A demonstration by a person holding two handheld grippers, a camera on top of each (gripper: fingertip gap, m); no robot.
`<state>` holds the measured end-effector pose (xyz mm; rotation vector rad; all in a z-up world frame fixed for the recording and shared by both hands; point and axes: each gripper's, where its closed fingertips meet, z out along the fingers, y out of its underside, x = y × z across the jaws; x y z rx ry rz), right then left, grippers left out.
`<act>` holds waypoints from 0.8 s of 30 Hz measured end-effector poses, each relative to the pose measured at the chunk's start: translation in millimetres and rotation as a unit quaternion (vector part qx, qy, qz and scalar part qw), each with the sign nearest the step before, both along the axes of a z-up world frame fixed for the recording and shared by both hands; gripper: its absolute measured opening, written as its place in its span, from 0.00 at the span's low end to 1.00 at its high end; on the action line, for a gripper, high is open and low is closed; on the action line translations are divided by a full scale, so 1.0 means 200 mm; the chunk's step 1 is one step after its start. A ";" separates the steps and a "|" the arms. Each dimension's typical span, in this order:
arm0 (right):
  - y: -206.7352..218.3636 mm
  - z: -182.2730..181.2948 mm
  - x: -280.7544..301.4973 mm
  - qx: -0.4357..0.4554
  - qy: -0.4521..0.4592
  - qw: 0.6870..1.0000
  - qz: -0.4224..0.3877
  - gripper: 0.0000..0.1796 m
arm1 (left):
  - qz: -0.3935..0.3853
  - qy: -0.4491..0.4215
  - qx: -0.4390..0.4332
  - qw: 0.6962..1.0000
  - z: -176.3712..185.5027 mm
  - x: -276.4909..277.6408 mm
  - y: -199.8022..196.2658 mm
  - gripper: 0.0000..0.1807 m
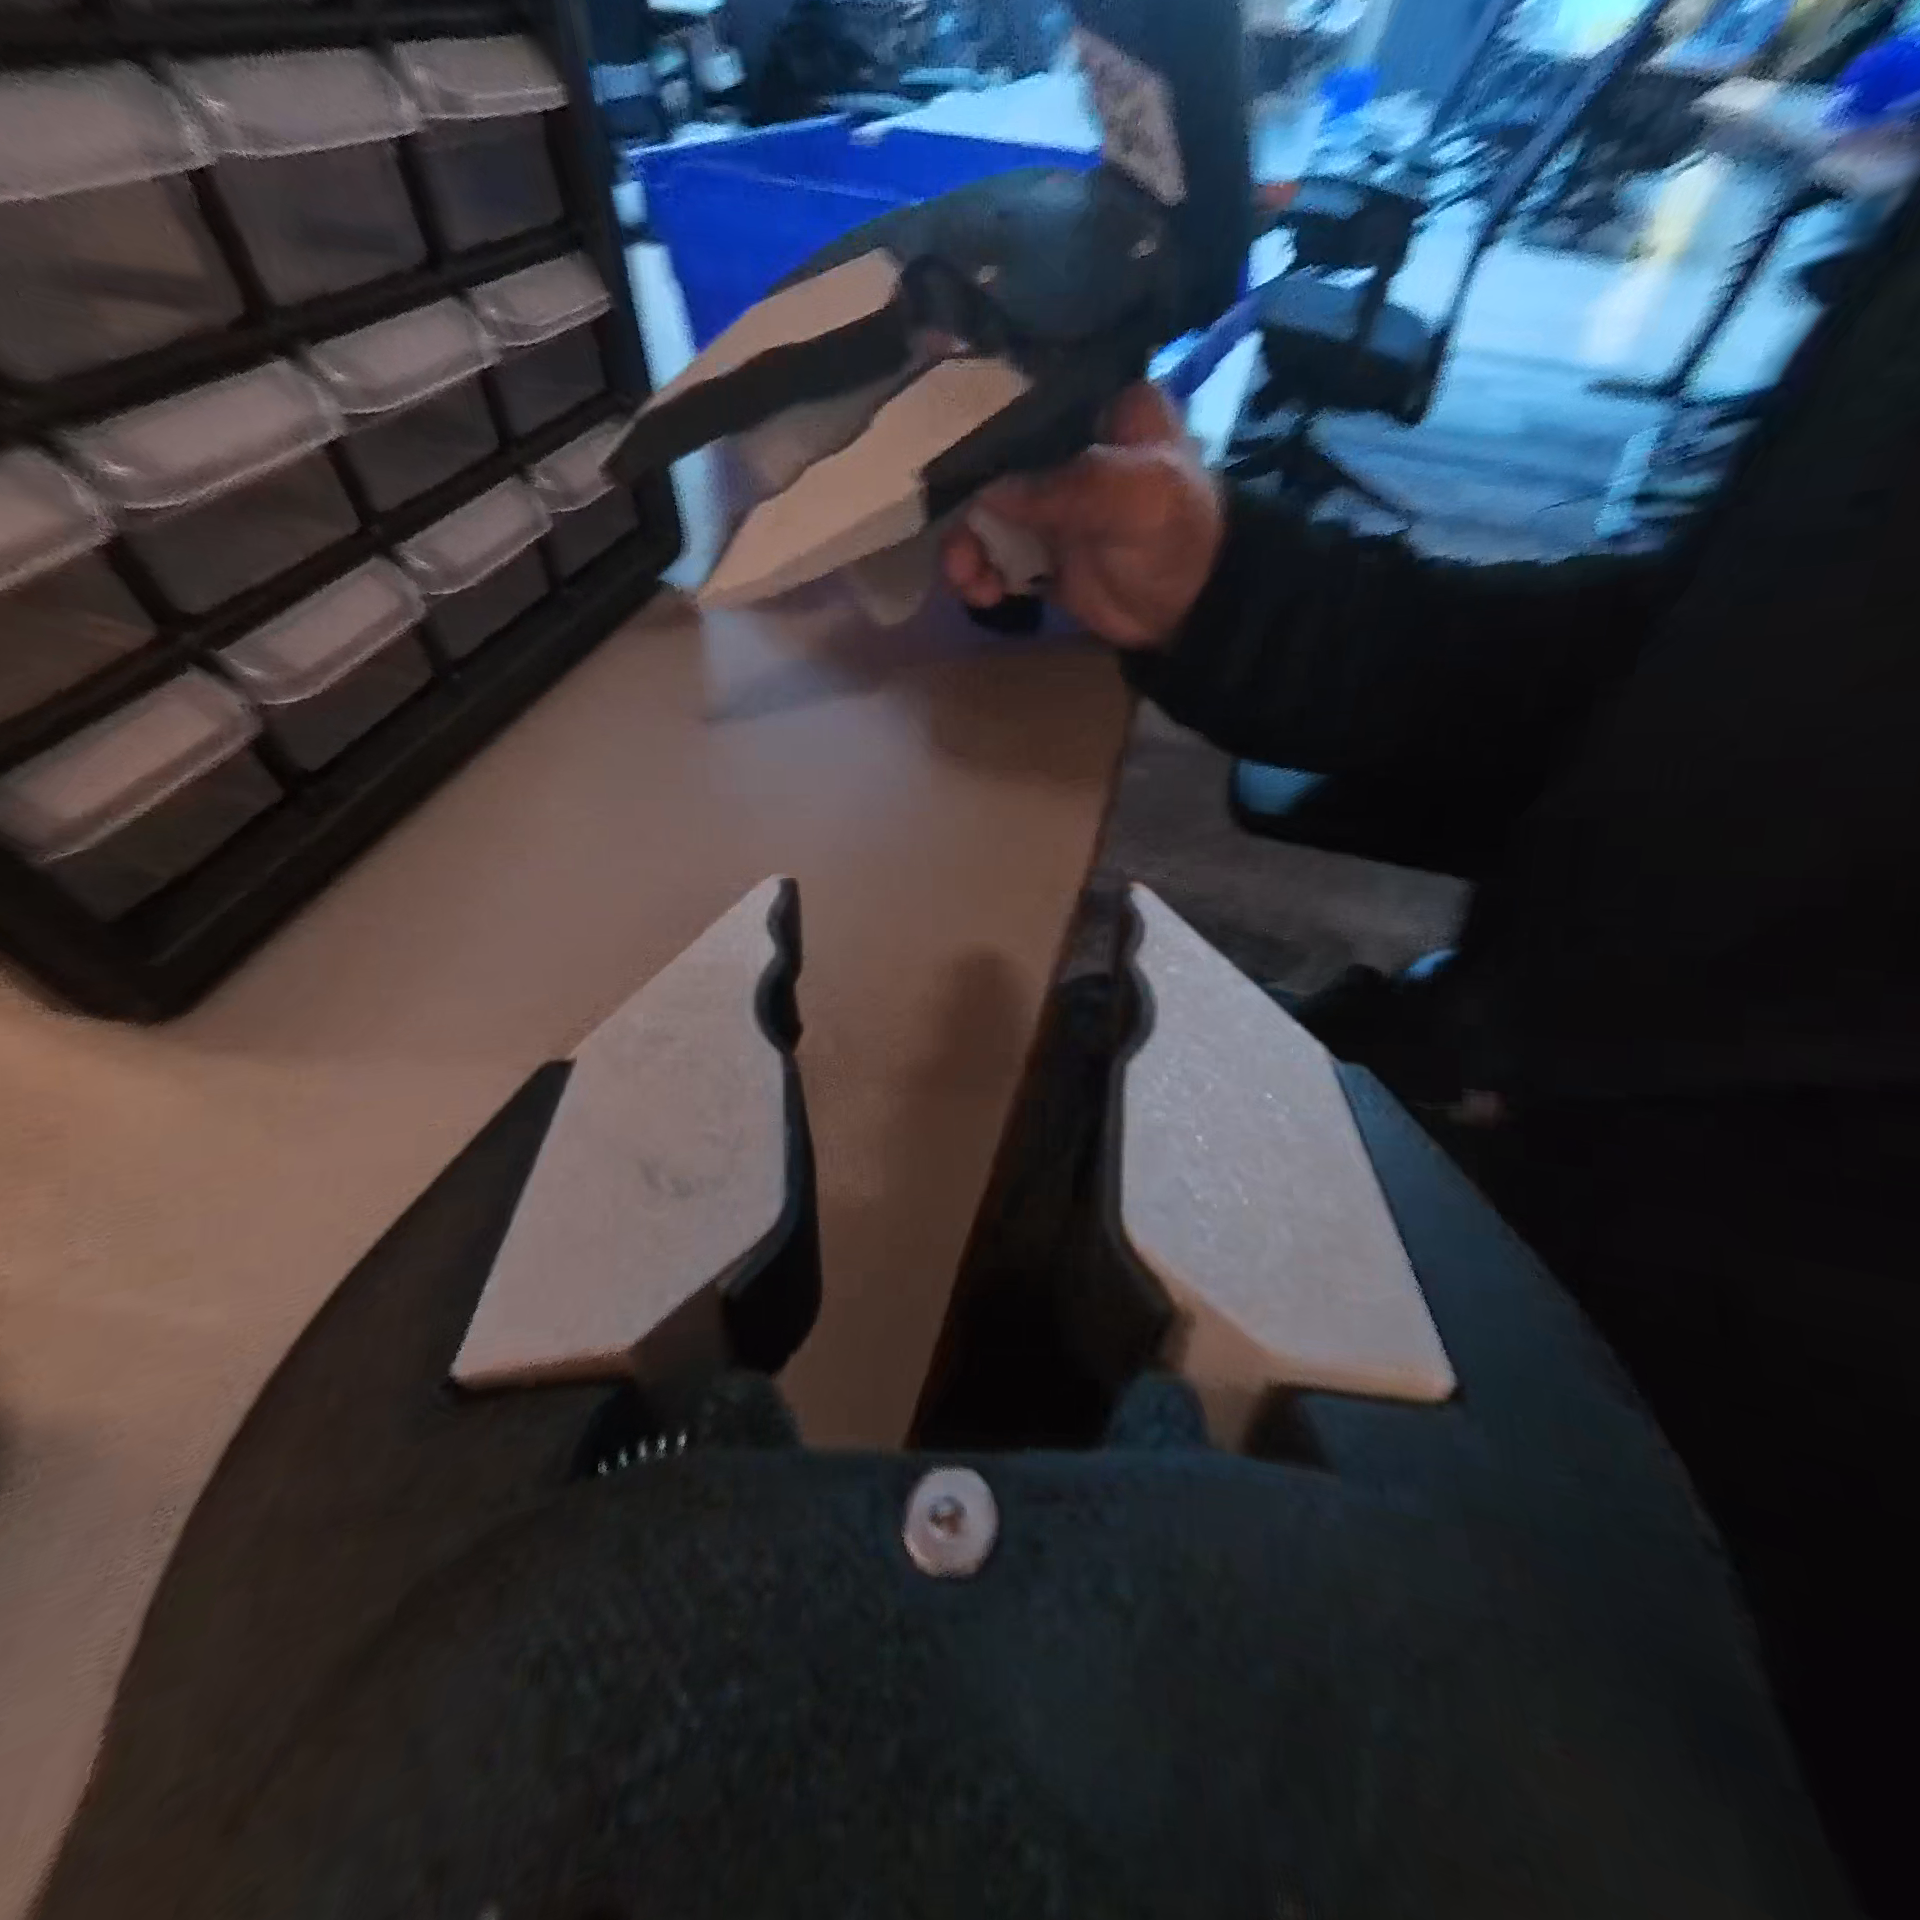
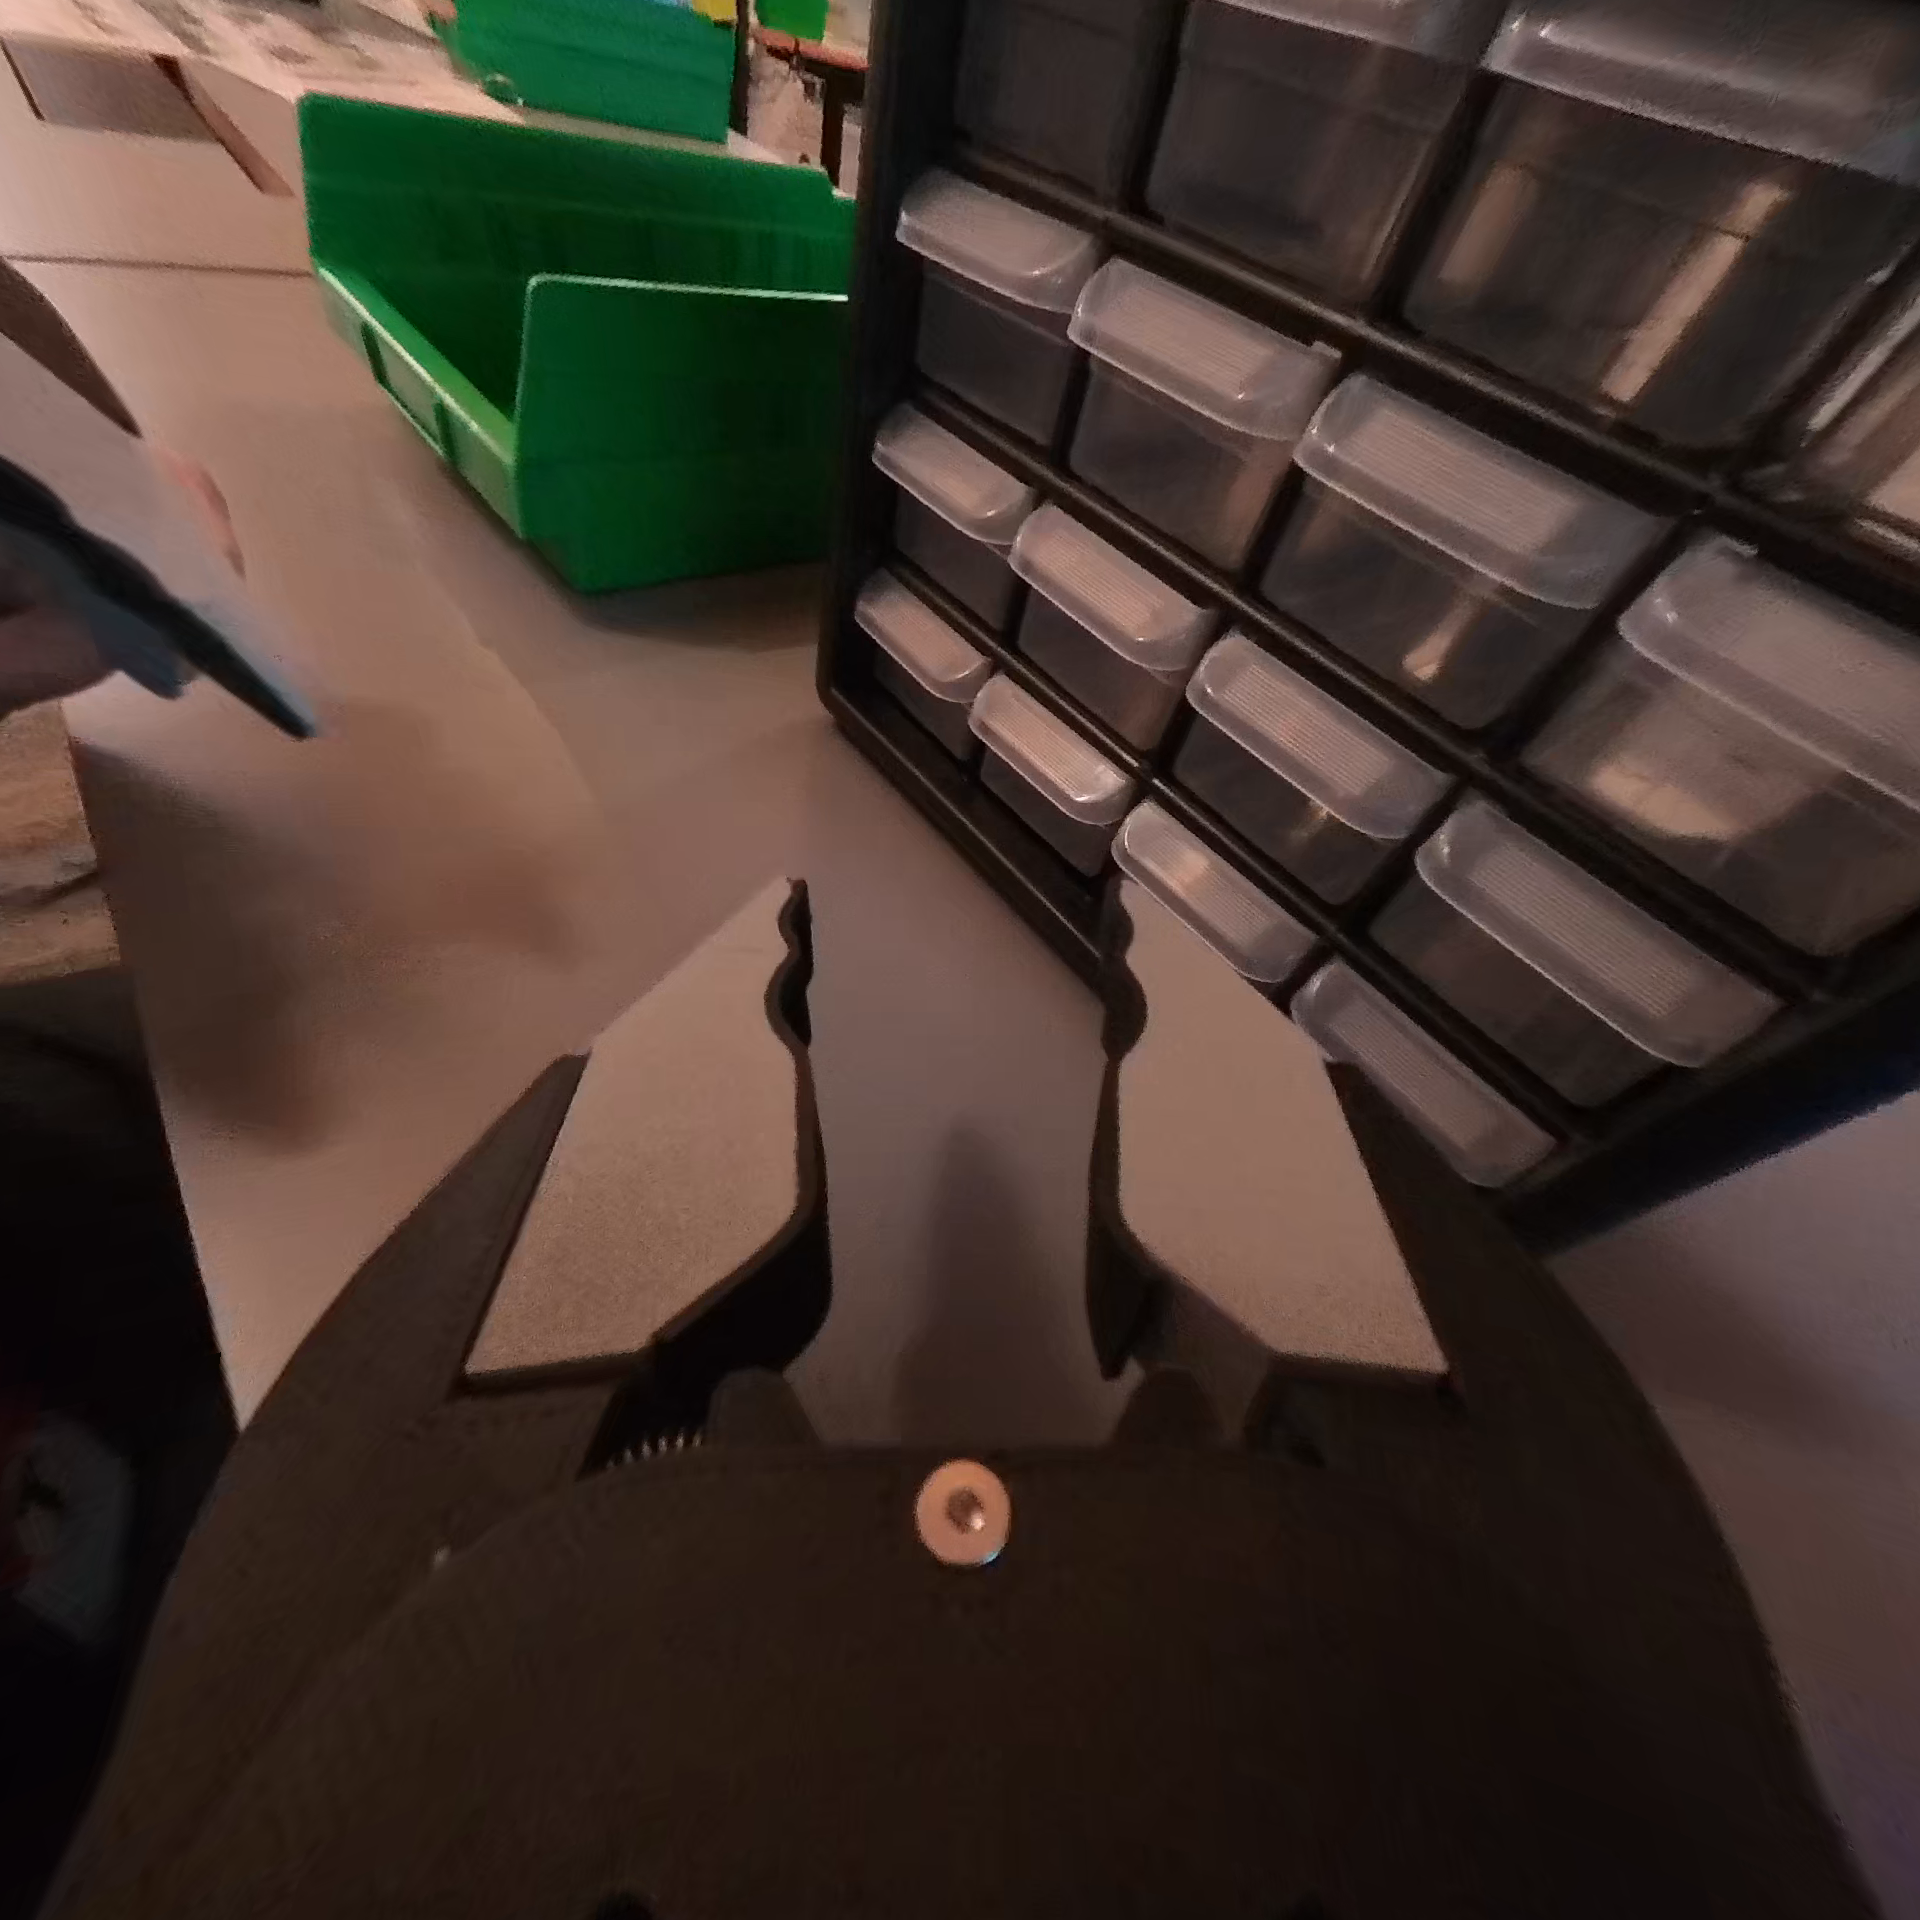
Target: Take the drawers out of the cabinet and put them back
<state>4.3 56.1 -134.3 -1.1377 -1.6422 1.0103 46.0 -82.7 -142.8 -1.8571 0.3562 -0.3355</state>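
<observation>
While every drawer (image 2: 1455, 561) sits in the cabinet (image 2: 862, 416), both grippers — left (image 1: 961, 914), right (image 2: 961, 914) — hover over the table (image 1: 623, 852), jaws spread, empty.

Workshop, parts cabinet (image 2: 1351, 582), green bins (image 2: 623, 416), tripods (image 1: 1558, 156)

Each hand-held gripper (image 1: 951, 914) had a black textured body, pale flat-faced fingers (image 1: 665, 1153) with wavy black inner edges, one silver screw (image 1: 948, 1522) (centrally set) and a small spring (image 1: 639, 1446). The sleeve (image 1: 1455, 644) was black.
</observation>
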 end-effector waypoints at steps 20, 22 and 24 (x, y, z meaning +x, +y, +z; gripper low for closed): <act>-0.11 -0.08 -0.01 0.060 -0.034 0.997 0.030 0.28 | -0.050 0.018 0.025 0.998 -0.01 0.21 0.00 0.28; -0.10 -0.08 -0.01 0.062 -0.034 0.997 0.026 0.28 | -0.022 0.047 0.015 0.999 -0.02 0.20 0.00 0.26; -0.08 -0.08 -0.01 0.061 -0.034 0.997 0.016 0.29 | 0.011 0.061 -0.003 0.998 -0.04 0.17 0.01 0.27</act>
